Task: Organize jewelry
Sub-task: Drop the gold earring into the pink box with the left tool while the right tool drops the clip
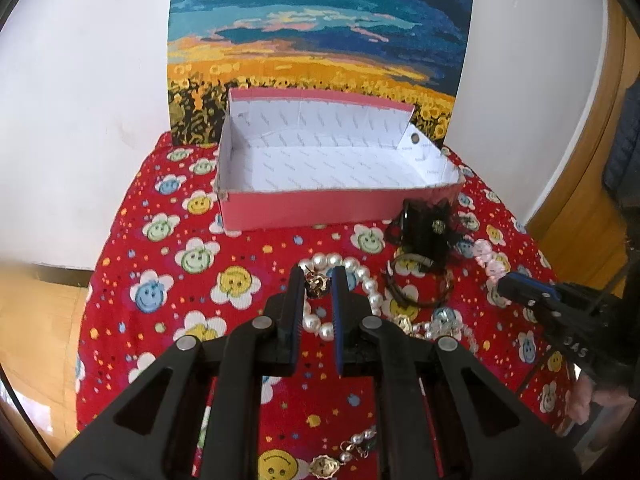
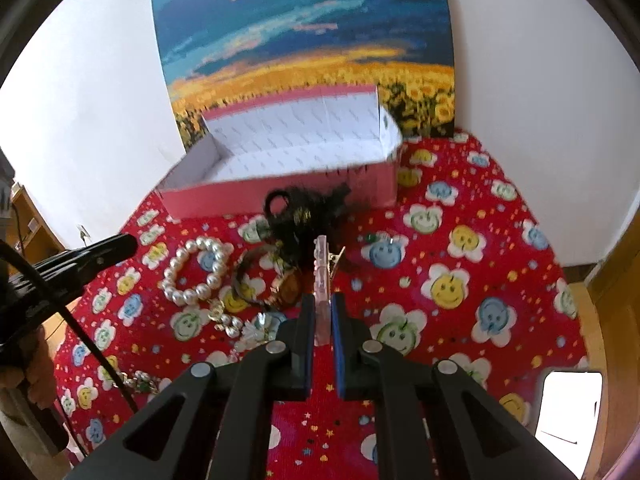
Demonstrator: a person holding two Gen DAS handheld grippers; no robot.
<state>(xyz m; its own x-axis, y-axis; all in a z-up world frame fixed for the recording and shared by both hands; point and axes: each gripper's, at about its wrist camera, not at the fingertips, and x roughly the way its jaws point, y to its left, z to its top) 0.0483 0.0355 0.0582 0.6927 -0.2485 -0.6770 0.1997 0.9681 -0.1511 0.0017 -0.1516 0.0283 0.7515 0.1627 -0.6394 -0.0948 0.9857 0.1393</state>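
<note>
The right gripper (image 2: 321,322) is pinched shut on a pink beaded hair clip (image 2: 322,276), carried above the middle of the tablecloth (image 1: 132,248). The left gripper (image 1: 318,284) has a narrow gap, a small gold ornament (image 1: 317,283) between its tips; whether it's actually gripped is unclear. The pink box (image 1: 320,208) sits empty at the far edge, the pearl bracelet (image 2: 196,272) and black lace piece (image 1: 426,236) still out. Risk: the clip's thin, so it could twist out on the way to the box

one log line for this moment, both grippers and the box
left gripper: on gold earring, grip unclear | right gripper: shut on pink hair clip | pink box: empty
</note>
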